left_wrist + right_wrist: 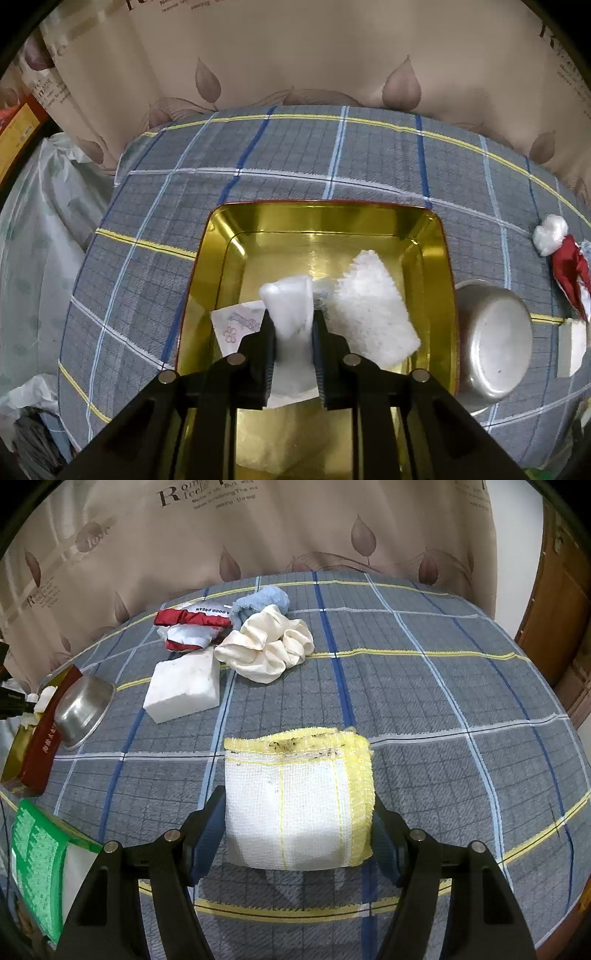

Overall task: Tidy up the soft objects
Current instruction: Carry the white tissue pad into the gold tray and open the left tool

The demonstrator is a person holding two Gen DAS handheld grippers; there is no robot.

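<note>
The left hand-held gripper point(293, 332) pinches a soft white folded pad point(290, 314) above the gold-lined rectangular metal tin point(321, 218); light and limp, it likely sags, so a mid-fold grip suits; a fluffy white cloth square point(373, 314) lies in the tin at 3 o'clock; the right hand-held gripper point(299, 812) stands spread around a folded yellow-edged white mesh cloth point(295, 801) on the plaid tabletop point(443, 686), contact unclear; the pad's lower end is hidden.

Tray point(436, 236) sits on the worktop point(295, 155), pads point(373, 314) inside. Bowl point(495, 343) leans against its right wall, sponge point(184, 686) beyond.
</note>
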